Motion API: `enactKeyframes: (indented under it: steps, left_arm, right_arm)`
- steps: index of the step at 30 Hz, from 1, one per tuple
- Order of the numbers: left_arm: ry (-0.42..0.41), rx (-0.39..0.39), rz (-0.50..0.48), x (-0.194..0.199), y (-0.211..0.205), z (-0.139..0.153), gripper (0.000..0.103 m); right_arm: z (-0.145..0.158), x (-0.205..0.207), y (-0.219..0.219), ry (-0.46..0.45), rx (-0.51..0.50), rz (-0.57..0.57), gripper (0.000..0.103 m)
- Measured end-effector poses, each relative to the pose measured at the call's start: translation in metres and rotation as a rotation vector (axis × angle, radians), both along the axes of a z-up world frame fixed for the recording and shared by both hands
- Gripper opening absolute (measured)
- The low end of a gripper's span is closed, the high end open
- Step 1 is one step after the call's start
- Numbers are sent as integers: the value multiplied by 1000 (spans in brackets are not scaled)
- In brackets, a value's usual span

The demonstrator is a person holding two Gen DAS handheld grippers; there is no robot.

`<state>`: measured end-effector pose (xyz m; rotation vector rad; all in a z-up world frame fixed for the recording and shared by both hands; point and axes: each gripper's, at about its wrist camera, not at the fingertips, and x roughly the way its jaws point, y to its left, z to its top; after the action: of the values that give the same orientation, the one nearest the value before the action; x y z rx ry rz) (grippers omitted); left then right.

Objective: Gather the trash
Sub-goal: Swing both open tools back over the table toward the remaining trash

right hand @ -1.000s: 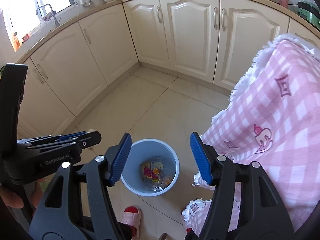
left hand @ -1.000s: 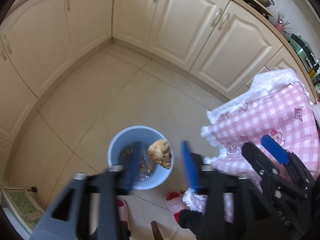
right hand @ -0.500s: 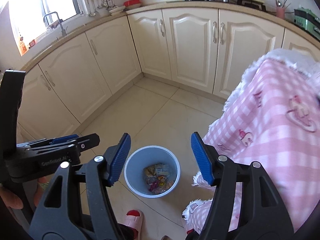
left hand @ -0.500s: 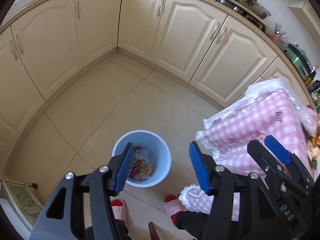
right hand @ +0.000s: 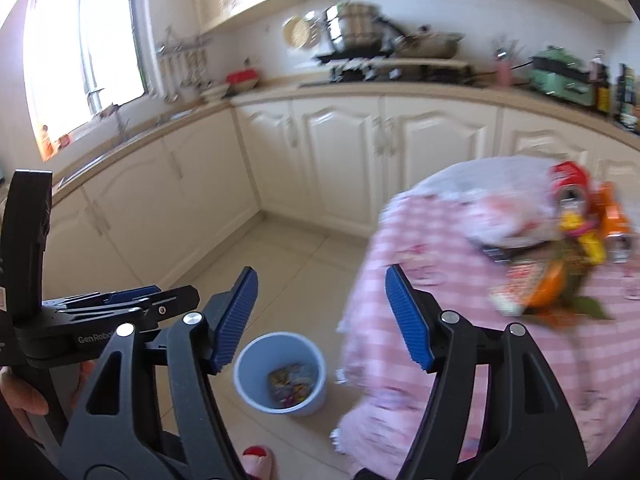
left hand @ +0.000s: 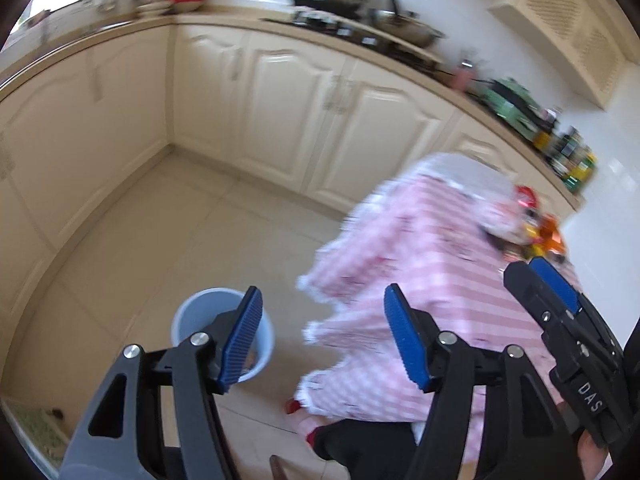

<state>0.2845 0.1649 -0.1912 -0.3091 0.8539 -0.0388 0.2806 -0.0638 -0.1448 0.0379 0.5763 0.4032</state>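
Observation:
A light blue bin (right hand: 280, 372) stands on the tiled floor beside the table, with colourful wrappers (right hand: 291, 384) at its bottom. It also shows in the left wrist view (left hand: 204, 316), partly behind a finger. A pile of trash (right hand: 568, 248) with a red can, orange packets and wrappers lies on the pink checked tablecloth (right hand: 420, 320); it shows blurred at the table's far edge in the left wrist view (left hand: 536, 232). My left gripper (left hand: 322, 340) is open and empty above the bin and table edge. My right gripper (right hand: 322, 320) is open and empty, raised high.
Cream cabinets (right hand: 340, 160) run along the walls under a counter with pots (right hand: 356, 32) and a green appliance (right hand: 564, 76). A window (right hand: 80, 52) is at left. The person's red slippers (left hand: 296, 406) are by the table. A mat (left hand: 32, 428) lies at lower left.
A crumpled wrapper dropped from the left gripper into the bin. Both grippers then rose and tilted up and right, bringing the counter and the table's trash pile into view.

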Motion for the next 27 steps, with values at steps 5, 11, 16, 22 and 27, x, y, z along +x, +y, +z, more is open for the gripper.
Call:
enactKeyframes:
  steps: [5,11,16,22,27]
  left_arm:
    - [0,2,-123,14,-63,9,62]
    - [16,8,-226,23,-120,8,62]
    - [38,32,-273,24,-147,4,62]
    - [55,49,-285,28,-157,1,62]
    - [68,55,-294,35,-165,-2,62]
  right_arm:
    - [8,-9,-75,-25,-43,-142,68]
    - [-16,7,-142,101,-86,-234,68]
    - [-36,20,-144,146,-170,-219,67]
    - [-58,45,-133,232,-245,-131,28]
    - [-55,41,-142,199,-177,-112,5]
